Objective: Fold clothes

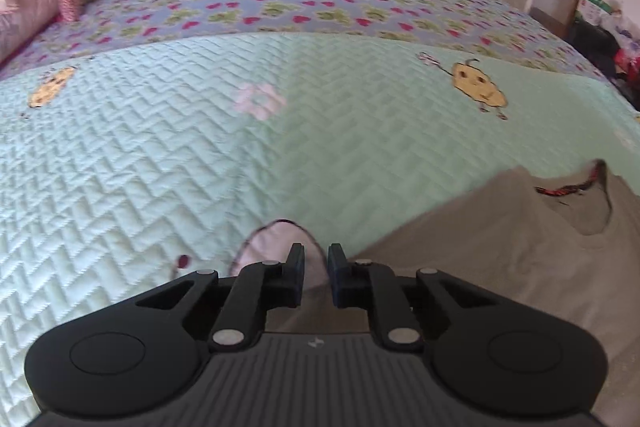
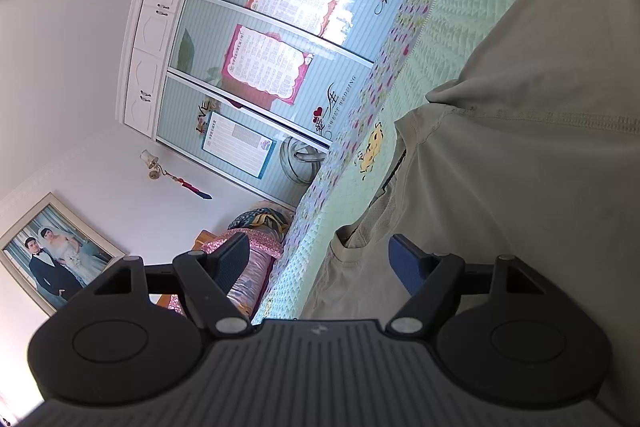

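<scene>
Presently in hand: we judge this to be the opening grasp of the fold, with both tools at the shirt's edges and no fold made yet.
Shirt: the taupe shirt (image 1: 480, 259) lies spread on the green quilt (image 1: 200, 147) of the bed, collar (image 1: 576, 195) towards the far side in the left view.
Left hand-held gripper: the left hand-held gripper (image 1: 317, 261) points down at the shirt's near-left edge. Its jaws are drawn almost together with a slim gap between them. Taupe cloth shows low in that gap, but we cannot tell whether the pads pinch it.
Right hand-held gripper: the right hand-held gripper (image 2: 322, 259) is rolled on its side, its jaws spread wide. It grips nothing; a shirt edge lies just ahead of it.
Next move, left: we confirm that the cloth is caught; if not, we re-seat the jaws over the edge and close.
Next move, right: we advance until the edge sits between the pads, then close.
Next move, both: we lift both edges together and carry them across, keeping the cloth taut so that the fold lies flat.
</scene>
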{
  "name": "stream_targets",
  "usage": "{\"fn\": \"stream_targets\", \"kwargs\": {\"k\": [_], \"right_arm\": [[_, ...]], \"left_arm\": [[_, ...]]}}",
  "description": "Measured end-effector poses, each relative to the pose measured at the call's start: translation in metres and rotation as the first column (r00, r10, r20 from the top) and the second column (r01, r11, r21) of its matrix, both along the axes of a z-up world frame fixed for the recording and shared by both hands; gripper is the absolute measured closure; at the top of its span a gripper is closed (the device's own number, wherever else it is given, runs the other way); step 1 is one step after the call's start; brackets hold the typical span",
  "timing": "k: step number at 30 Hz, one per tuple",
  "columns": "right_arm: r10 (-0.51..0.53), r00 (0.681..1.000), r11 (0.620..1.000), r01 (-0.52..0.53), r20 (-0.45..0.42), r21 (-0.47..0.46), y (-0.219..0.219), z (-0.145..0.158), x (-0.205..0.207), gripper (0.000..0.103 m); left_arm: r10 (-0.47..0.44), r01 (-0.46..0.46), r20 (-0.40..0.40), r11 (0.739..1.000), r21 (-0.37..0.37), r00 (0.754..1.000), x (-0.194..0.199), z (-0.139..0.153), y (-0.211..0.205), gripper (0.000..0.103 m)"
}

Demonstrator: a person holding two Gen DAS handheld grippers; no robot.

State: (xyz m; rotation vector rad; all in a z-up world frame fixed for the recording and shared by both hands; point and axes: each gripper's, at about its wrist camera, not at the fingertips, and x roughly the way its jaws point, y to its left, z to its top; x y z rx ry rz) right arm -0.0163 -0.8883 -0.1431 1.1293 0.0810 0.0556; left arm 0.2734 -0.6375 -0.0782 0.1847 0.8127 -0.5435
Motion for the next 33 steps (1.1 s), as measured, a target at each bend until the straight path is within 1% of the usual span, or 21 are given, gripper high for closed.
{"fn": "stream_targets", "kwargs": {"k": [1, 3, 4, 5, 6, 7, 10, 12, 13, 16, 18, 19, 20, 22, 24, 28, 30, 31, 33], "right_arm": [[0.000, 1.000, 1.000, 0.000, 0.000, 0.000, 0.000, 0.000, 0.000, 0.026], [0.001, 1.000, 1.000, -0.001, 0.000, 0.000, 0.000, 0.000, 0.001, 0.026], [0.001, 1.000, 1.000, -0.001, 0.000, 0.000, 0.000, 0.000, 0.001, 0.026], [0.001, 1.000, 1.000, -0.001, 0.000, 0.000, 0.000, 0.001, 0.001, 0.026], [0.001, 1.000, 1.000, -0.001, 0.000, 0.001, 0.000, 0.001, 0.001, 0.026], [0.001, 1.000, 1.000, -0.001, -0.001, 0.000, 0.000, 0.001, 0.001, 0.026], [0.000, 1.000, 1.000, 0.000, -0.004, -0.004, 0.000, 0.001, 0.001, 0.026], [0.000, 1.000, 1.000, 0.000, -0.006, -0.007, 0.000, 0.001, 0.001, 0.026], [-0.001, 1.000, 1.000, 0.001, -0.006, -0.009, 0.001, 0.001, 0.001, 0.026], [-0.002, 1.000, 1.000, 0.002, -0.008, -0.012, 0.001, 0.001, 0.002, 0.026], [-0.003, 1.000, 1.000, 0.003, -0.009, -0.014, 0.002, 0.001, 0.002, 0.026], [-0.003, 1.000, 1.000, 0.003, -0.009, -0.015, 0.002, 0.001, 0.003, 0.026], [-0.003, 1.000, 1.000, 0.002, -0.009, -0.017, 0.002, 0.001, 0.003, 0.026], [-0.003, 1.000, 1.000, 0.002, -0.009, -0.017, 0.002, 0.001, 0.003, 0.026], [-0.003, 1.000, 1.000, 0.003, -0.009, -0.016, 0.002, 0.001, 0.003, 0.026], [-0.002, 1.000, 1.000, 0.002, -0.009, -0.016, 0.001, 0.001, 0.004, 0.026], [-0.002, 1.000, 1.000, 0.002, -0.009, -0.016, 0.000, 0.002, 0.005, 0.026], [-0.002, 1.000, 1.000, 0.002, -0.009, -0.017, 0.000, 0.001, 0.006, 0.026], [-0.002, 1.000, 1.000, 0.002, -0.008, -0.017, 0.000, 0.001, 0.005, 0.026]], "left_arm": [[0.004, -0.004, -0.001, 1.000, -0.024, 1.000, 0.001, 0.002, 0.004, 0.089], [0.007, -0.010, -0.027, 0.994, -0.108, 1.000, 0.003, 0.008, 0.016, 0.088], [0.008, -0.014, -0.041, 0.989, -0.148, 0.999, 0.004, 0.010, 0.022, 0.080], [0.011, -0.022, -0.063, 0.984, -0.177, 0.998, 0.005, 0.012, 0.027, 0.059], [0.011, -0.027, -0.082, 0.979, -0.200, 0.997, 0.005, 0.013, 0.031, 0.049], [0.005, -0.021, -0.082, 0.982, -0.188, 0.997, 0.004, 0.011, 0.030, 0.037], [-0.013, 0.000, -0.083, 0.989, -0.149, 0.996, 0.001, 0.007, 0.029, 0.036], [-0.039, 0.030, -0.088, 0.994, -0.109, 0.995, -0.001, 0.000, 0.025, 0.036], [-0.053, 0.045, -0.088, 0.995, -0.090, 0.995, -0.002, -0.004, 0.023, 0.037], [-0.110, 0.108, -0.047, 0.993, -0.042, 0.993, -0.010, -0.009, 0.017, 0.037], [-0.132, 0.132, -0.021, 0.991, -0.001, 0.991, -0.016, -0.010, 0.012, 0.041], [-0.131, 0.131, -0.014, 0.991, 0.006, 0.991, -0.017, -0.009, 0.010, 0.049], [-0.127, 0.127, -0.005, 0.992, 0.014, 0.992, -0.019, -0.008, 0.009, 0.066], [-0.094, 0.091, 0.041, 0.993, 0.068, 0.995, -0.022, -0.004, 0.005, 0.092], [-0.069, 0.062, 0.064, 0.992, 0.114, 0.996, -0.022, -0.005, 0.004, 0.092], [-0.030, 0.014, 0.102, 0.987, 0.159, 0.994, -0.018, -0.005, 0.011, 0.092], [0.004, -0.034, 0.139, 0.976, 0.216, 0.990, -0.016, -0.008, 0.015, 0.092], [0.015, -0.044, 0.140, 0.976, 0.212, 0.990, -0.014, -0.009, 0.018, 0.092], [0.032, -0.054, 0.141, 0.987, 0.152, 0.989, -0.015, -0.004, 0.028, 0.091]]}}
